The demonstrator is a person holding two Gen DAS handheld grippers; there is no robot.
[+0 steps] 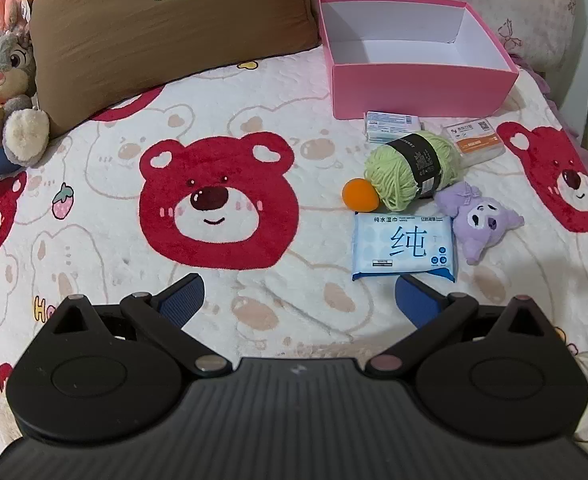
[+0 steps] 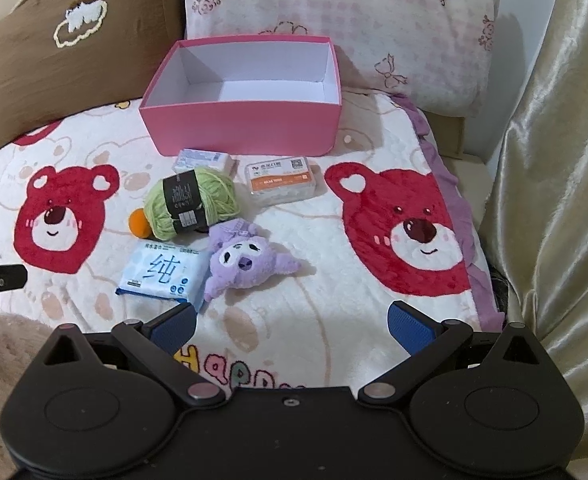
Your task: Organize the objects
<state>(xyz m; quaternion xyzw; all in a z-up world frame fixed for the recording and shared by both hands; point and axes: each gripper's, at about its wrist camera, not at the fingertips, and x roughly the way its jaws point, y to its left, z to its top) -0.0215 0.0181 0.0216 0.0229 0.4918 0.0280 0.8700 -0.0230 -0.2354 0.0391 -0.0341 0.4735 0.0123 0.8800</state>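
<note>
Nearest you, both claws hang angled down over a bed spread with a white blanket [image 2: 333, 280] printed with red bear faces. Your left claw [image 1: 299, 300] is released, its 2 blue-padded fingers [image 1: 184, 298] spread wide with only blanket between them. Your right claw [image 2: 292, 326] is equally released and grasps nothing.

Just past the left claw's right finger lies a blue wet-wipe pack [image 1: 403, 246], flat on the blanket. Beside it on the right is a purple plush toy [image 1: 481, 220], face up. Behind the pack, an orange ball [image 1: 359, 195] touches a green yarn skein [image 1: 411, 170] with a black band. Farther back sit a small white-and-blue carton [image 1: 391, 126] and a clear case with an orange label [image 1: 473, 140], both just in front of an open pink box [image 1: 413, 80] with a white interior, nothing in it.

At the head of the bed lean a brown pillow [image 1: 154, 40] and a pink-patterned pillow [image 2: 353, 12].

Only the left wrist view shows the grey bunny plush [image 1: 8, 76] at the far left of the bed. Only the right wrist view shows the blanket's purple ruffled edge [image 2: 465, 240], a shiny cream curtain [image 2: 553, 180] alongside, and the clear case whole.
</note>
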